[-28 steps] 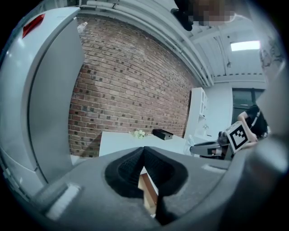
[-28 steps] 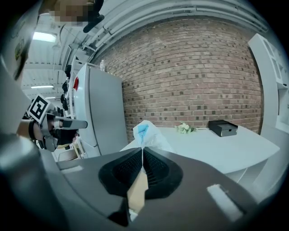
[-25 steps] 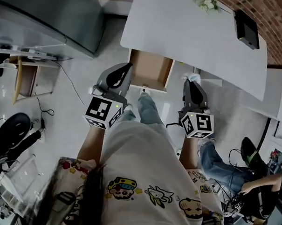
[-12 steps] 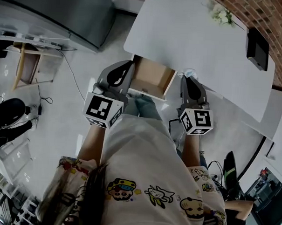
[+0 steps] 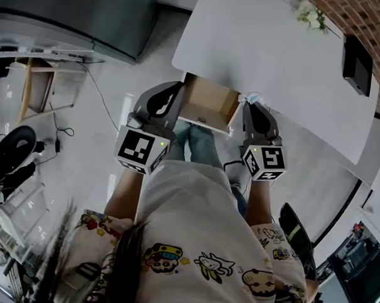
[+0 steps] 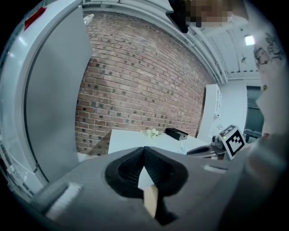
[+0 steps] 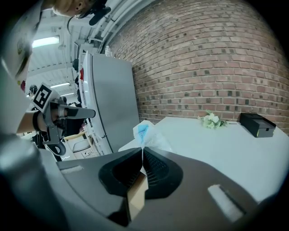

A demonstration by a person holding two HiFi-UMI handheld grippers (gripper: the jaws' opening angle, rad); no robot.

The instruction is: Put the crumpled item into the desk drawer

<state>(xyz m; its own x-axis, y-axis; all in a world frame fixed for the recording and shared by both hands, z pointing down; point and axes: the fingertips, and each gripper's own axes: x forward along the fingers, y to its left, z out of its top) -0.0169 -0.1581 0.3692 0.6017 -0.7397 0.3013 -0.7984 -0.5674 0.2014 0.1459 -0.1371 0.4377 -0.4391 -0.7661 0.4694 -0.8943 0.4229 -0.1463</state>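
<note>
Head view shows the white desk (image 5: pixel 270 51), its open drawer (image 5: pixel 208 101) between both tools, the left gripper (image 5: pixel 174 86) pinched together on nothing, and the right gripper (image 5: pixel 249 104) clamped on the crumpled item (image 5: pixel 252 96) just beside the drawer's right edge

The white bench (image 5: pixel 270 51) carries a flower sprig (image 5: pixel 309 16). A black box (image 5: pixel 359 58) lies near the sprig, to its right.

Wooden drawer (image 5: pixel 208 98); smooth matt desk (image 5: pixel 257 44); crinkly, filmy crumpled item (image 7: pixel 146 133).
</note>
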